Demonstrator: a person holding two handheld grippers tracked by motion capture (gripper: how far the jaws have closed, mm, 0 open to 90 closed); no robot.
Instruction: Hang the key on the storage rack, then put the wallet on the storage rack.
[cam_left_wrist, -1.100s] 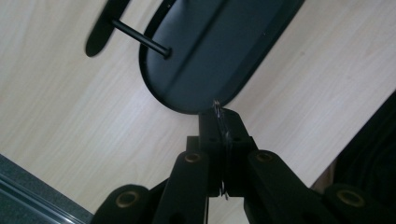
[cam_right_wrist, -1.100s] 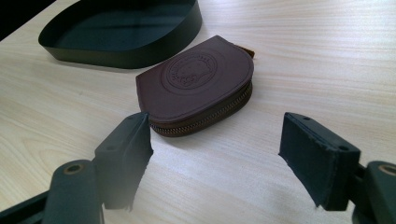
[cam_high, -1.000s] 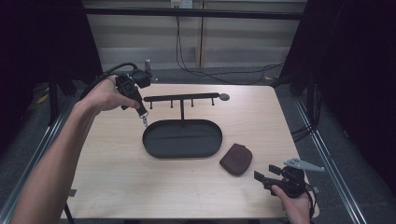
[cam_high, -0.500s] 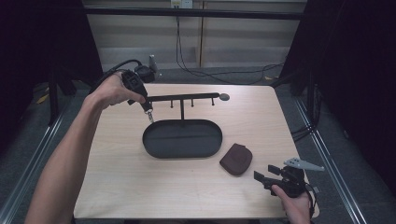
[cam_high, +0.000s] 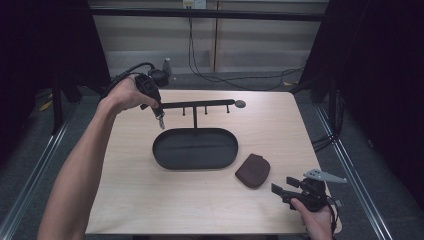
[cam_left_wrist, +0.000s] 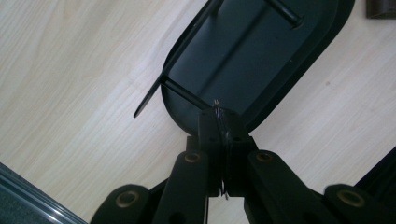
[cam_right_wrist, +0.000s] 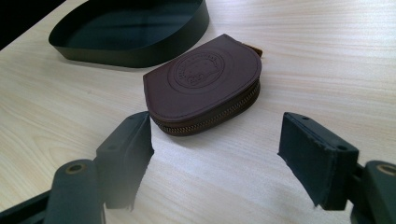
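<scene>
A small metal ring or key (cam_high: 161, 121), too thin to tell which, hangs pinched in the closed fingers of the left gripper (cam_high: 159, 118), just above the left end of the black oval tray (cam_high: 165, 157) and beside the hook bar (cam_high: 200, 104) that rises from it. Nothing lies in the tray besides the stand's post. A brown zipped pouch (cam_right_wrist: 205, 88) lies on the counter (cam_high: 150, 200) just right of the tray. The right gripper (cam_right_wrist: 215, 154) rests near the pouch, fingers open, gripping nothing.

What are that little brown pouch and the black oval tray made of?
The brown half-round zip pouch looks like matte leather: an embossed round stamp and a brassy zipper show. The black oval tray seems thin painted metal, with a satin sheen and sharp upright rim, though plastic is possible.
</scene>
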